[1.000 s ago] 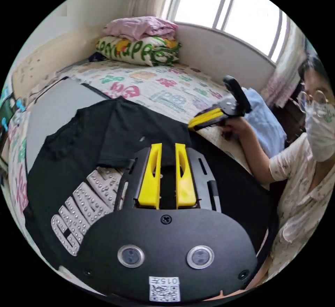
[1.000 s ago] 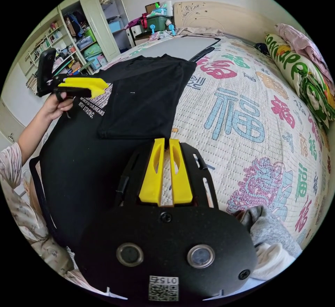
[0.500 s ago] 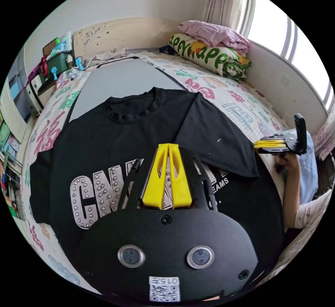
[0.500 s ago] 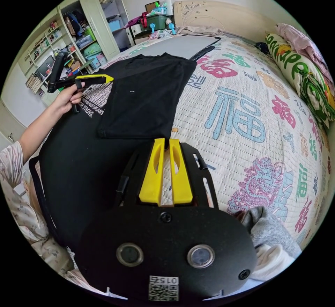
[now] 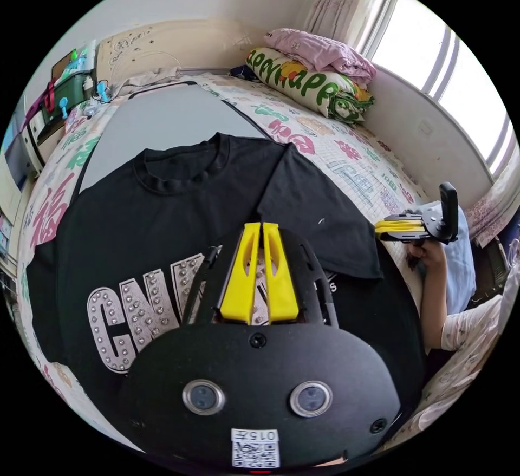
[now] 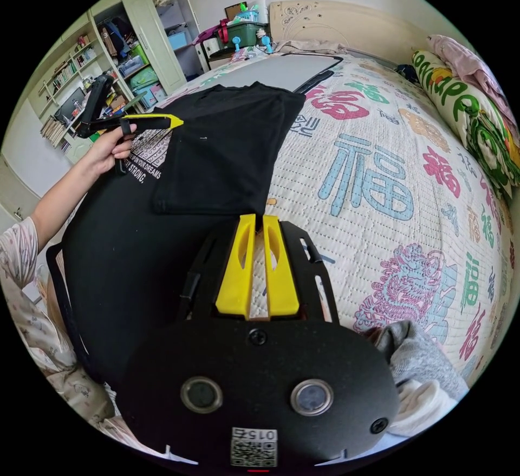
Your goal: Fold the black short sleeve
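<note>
The black short sleeve (image 5: 162, 216) reads "CN" in studs and "STRONG." in small print; the bedspread (image 6: 390, 173) bears "福"

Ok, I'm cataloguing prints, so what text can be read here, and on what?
"CN": rhinestone letters on the black T-shirt, the rest behind the left gripper.
"YOUR DREAMS", "STRONG.": small white print on it.
"福": bedspread.
Pillow lettering: too distorted to read.

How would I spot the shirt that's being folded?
Look at the bed with the colourful patterned cover. A black T-shirt lies flat on it, one sleeve folded inward. Big studded silver letters across the chest set it apart from the grey clothes nearby.
</note>
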{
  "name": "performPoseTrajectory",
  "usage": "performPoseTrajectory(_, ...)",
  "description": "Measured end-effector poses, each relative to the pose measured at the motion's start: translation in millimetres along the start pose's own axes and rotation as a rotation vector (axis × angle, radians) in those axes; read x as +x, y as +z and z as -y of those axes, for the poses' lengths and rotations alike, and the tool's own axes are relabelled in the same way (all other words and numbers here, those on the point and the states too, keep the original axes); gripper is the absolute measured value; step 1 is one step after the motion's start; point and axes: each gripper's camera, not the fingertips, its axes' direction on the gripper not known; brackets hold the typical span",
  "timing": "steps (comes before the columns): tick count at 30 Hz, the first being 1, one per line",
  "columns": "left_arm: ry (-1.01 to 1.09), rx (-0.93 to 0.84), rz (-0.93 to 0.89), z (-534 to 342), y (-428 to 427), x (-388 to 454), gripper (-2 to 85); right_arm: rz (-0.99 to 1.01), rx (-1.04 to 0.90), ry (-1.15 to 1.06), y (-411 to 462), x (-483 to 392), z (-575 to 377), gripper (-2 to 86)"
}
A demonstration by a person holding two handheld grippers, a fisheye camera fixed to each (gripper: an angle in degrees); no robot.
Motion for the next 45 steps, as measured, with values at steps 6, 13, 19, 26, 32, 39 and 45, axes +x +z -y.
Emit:
performPoseTrajectory(6,0.021,-0.066,0.044,9,18,28,3.0,0.0,0.0,0.0,-5,9,-5,3.2)
performPoseTrajectory(13,0.284,0.064,-0.173,9,-10,133,7.2,0.007,0.001,0.004,-7,27,-12,3.3)
performPoseTrajectory(19,0.552,-0.083,-0.359,16,50,266,8.1,0.003,-0.002,0.003,-3,45,-19,3.5)
performPoseTrajectory(26,0.598,-0.157,-0.275,6,95,322,0.9,0.007,-0.001,0.005,6,76,-32,3.6)
performPoseTrajectory(32,0.6,-0.131,-0.269,-7,104,354,0.5,0.008,-0.001,0.005,20,108,-44,3.5)
performPoseTrajectory(39,0.606,-0.146,-0.211,-39,139,379,4.5,0.008,-0.001,0.004,42,148,-60,3.6)
performPoseTrajectory(45,0.646,-0.143,-0.194,-85,156,395,2.4,0.008,-0.002,0.004,68,191,-77,3.6)
